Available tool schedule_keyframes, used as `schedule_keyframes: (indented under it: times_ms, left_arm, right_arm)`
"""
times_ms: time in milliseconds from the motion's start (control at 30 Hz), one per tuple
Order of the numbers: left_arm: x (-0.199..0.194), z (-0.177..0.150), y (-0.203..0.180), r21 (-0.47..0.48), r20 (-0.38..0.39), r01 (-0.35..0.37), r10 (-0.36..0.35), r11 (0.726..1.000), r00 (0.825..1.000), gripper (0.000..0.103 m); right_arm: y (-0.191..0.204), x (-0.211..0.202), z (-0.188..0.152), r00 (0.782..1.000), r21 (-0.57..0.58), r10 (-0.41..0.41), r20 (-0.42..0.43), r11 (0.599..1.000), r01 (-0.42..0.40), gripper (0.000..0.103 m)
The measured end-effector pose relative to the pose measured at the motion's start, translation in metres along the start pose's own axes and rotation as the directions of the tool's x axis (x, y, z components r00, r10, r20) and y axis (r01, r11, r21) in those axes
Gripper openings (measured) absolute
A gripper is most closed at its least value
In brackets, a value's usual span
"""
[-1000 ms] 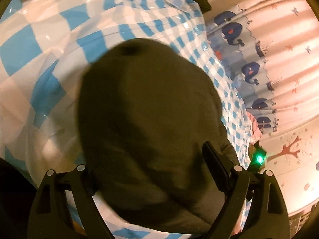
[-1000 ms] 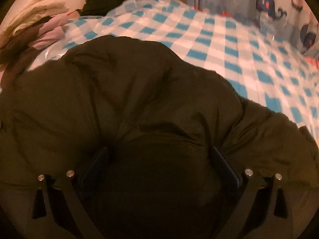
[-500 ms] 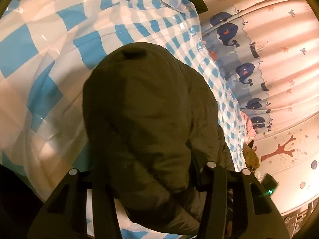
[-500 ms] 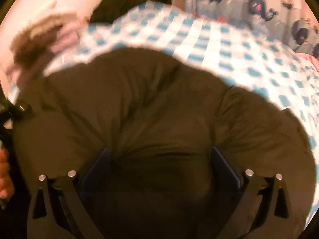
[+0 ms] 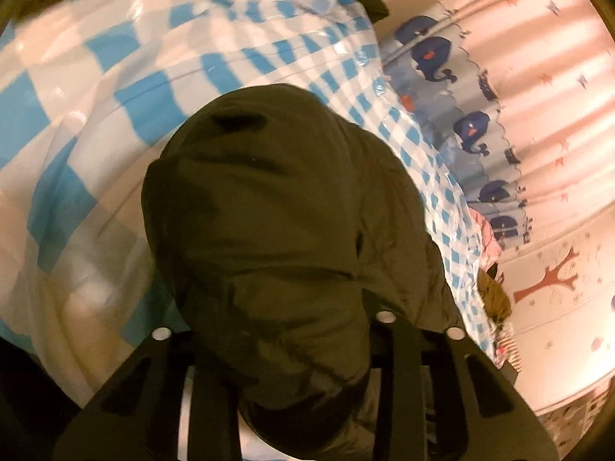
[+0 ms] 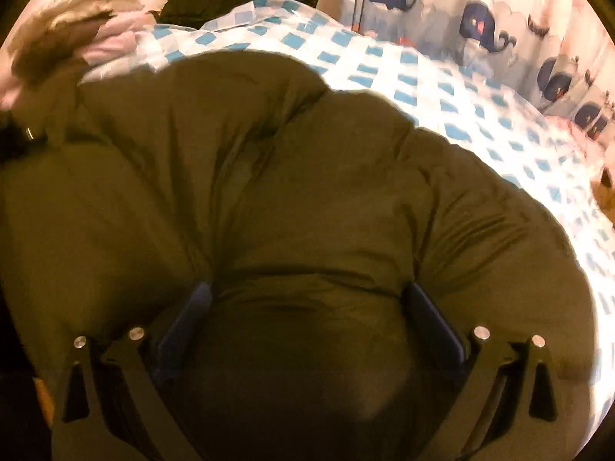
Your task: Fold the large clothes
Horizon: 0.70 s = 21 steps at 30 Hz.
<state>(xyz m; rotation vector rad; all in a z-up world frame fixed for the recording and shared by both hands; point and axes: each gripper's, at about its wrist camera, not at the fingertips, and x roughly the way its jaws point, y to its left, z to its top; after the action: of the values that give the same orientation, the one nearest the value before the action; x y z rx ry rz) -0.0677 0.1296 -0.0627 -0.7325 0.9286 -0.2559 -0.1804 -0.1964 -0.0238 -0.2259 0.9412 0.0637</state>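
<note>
Left grip: the left gripper (image 5: 284,361) has narrowed over the last second — its fingers, spread wide around the dark olive padded jacket (image 5: 276,238) a second ago, now pinch a bunched fold of it.
Right grip: the right gripper (image 6: 307,307) stays as it was, fingers (image 6: 184,315) wide with a thick roll of the jacket (image 6: 288,199) filling the gap and touching both pads.
Meaning: both ends look secured, so a fold is probably under way rather than finished.
Jacket: it lies on the blue-and-white checked sheet (image 5: 115,88), one part rising between the left fingers, the bulk spreading ahead of the right.
Backdrop: a whale-print curtain (image 5: 472,126) hangs beyond the sheet — other clothes (image 6: 73,34) are heaped at its far corner.
</note>
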Motion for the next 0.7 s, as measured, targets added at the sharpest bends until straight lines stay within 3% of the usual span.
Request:
schedule_keyframes:
  times_ms: [67,133,200,267,333,400,500,567,600,633,667,700]
  left_arm:
    - [-0.010,-0.003,-0.016,0.073,0.035,-0.020,0.017,0.997,0.999,0.020]
    - [-0.018,-0.003,-0.025,0.118,0.057,-0.027,0.020,0.993,0.998,0.019]
    - [-0.025,-0.005,-0.035,0.154,0.078,-0.022,0.010,0.988,0.997,0.018]
    - [-0.030,-0.013,-0.053,0.208,0.090,-0.015,-0.004,0.978,0.996,0.017]
    - [-0.037,-0.030,-0.089,0.326,0.120,-0.011,-0.030,0.945,0.992,0.016]
    - [-0.043,-0.044,-0.127,0.438,0.136,-0.011,-0.055,0.899,0.989,0.016]
    - [-0.048,-0.065,-0.179,0.577,0.150,-0.022,-0.080,0.817,0.985,0.015]
    - [-0.045,-0.079,-0.207,0.647,0.139,-0.022,-0.089,0.762,0.986,0.015]
    - [-0.042,-0.086,-0.216,0.671,0.134,-0.024,-0.090,0.741,0.987,0.015]
    - [-0.039,-0.095,-0.228,0.702,0.127,-0.025,-0.090,0.712,0.988,0.015]
    - [-0.033,-0.107,-0.241,0.737,0.117,-0.026,-0.090,0.676,0.989,0.015]
    - [-0.028,-0.118,-0.252,0.766,0.108,-0.026,-0.089,0.643,0.990,0.015]
  right_arm:
    - [-0.006,-0.012,0.006,0.999,0.029,0.039,-0.013,0.999,-0.039,0.097]
    - [-0.008,-0.033,0.001,0.998,0.038,0.015,0.060,0.999,-0.018,0.097]
    - [-0.005,-0.016,-0.009,0.999,0.023,0.030,0.009,0.999,-0.031,0.097]
    - [0.006,-0.002,-0.018,1.000,-0.018,-0.008,0.030,1.000,0.009,0.097]
    - [0.010,0.003,-0.015,1.000,-0.040,-0.025,0.007,0.999,0.025,0.097]
    - [0.003,0.002,-0.013,1.000,-0.023,0.022,-0.016,0.999,-0.022,0.097]
    - [-0.028,-0.008,-0.006,0.979,0.047,0.187,-0.077,0.982,-0.184,0.097]
    - [-0.076,-0.036,-0.013,0.920,0.236,0.392,0.026,0.891,-0.387,0.097]
    - [-0.108,-0.046,-0.021,0.864,0.344,0.492,0.105,0.797,-0.496,0.097]
    - [-0.133,-0.050,-0.029,0.811,0.422,0.559,0.173,0.702,-0.574,0.097]
    - [-0.172,-0.050,-0.045,0.715,0.519,0.633,0.297,0.521,-0.678,0.097]
    - [-0.192,-0.047,-0.055,0.664,0.560,0.653,0.365,0.416,-0.717,0.097]
